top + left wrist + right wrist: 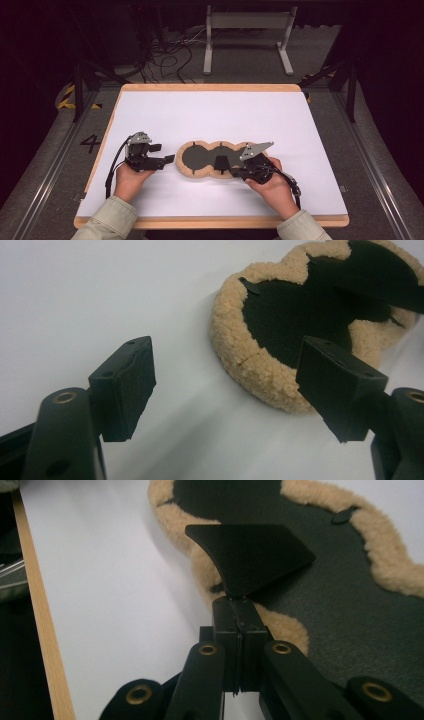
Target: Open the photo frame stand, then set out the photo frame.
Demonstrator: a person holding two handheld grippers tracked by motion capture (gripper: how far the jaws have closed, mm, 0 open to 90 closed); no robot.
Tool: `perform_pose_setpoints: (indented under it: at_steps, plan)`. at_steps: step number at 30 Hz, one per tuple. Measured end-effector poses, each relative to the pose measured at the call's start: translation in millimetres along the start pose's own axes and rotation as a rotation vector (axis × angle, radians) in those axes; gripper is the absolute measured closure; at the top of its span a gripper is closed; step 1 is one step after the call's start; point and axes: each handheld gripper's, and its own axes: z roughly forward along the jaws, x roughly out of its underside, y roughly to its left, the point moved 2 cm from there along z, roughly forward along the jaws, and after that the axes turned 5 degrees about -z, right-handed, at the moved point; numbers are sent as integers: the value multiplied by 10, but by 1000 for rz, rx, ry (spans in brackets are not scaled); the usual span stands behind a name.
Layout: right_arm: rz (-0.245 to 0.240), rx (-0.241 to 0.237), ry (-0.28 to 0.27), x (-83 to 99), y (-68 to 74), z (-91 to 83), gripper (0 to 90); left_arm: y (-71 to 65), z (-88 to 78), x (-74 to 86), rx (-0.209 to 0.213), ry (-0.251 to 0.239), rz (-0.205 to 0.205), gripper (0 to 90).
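At the near middle of a white table top [210, 115] lies a flat, three-lobed pad of tan fleece with a dark fabric face [200, 159], its long axis running left to right across the table, dark side up. The right gripper [239, 172], at the pad's right end, has its jaws pinched together on a thin black fan-shaped flap [250, 555] that stands up from the pad's near edge. The left gripper [162, 154] waits just off the pad's left lobe, jaws wide and holding nothing. The likely risks: the slim flap could slip from so narrow a pinch, or a pull could drag the unanchored pad across the smooth surface.
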Motion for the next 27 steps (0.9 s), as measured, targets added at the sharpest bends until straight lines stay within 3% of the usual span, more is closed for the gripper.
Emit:
perform_pose_setpoints:
  at_steps: [6, 9, 14, 19, 27]
  plan:
    - [24, 31, -94, -24, -31, -52, 893, -14, 2, 8, 5, 13, -10, 270]
    - [20, 36, -97, -22, -36, -56, 893, -10, 0, 4, 2, 10, -2, 275]
    - [13, 90, -72, -22, -66, -146, 895, 16, -9, -8, 18, 1, -42, 252]
    - [43, 130, -91, -12, -152, -314, 855, 7, -33, -17, 33, -7, -67, 246]
    - [79, 182, -118, 30, -272, -487, 793, -28, -42, -28, 28, -4, -52, 243]
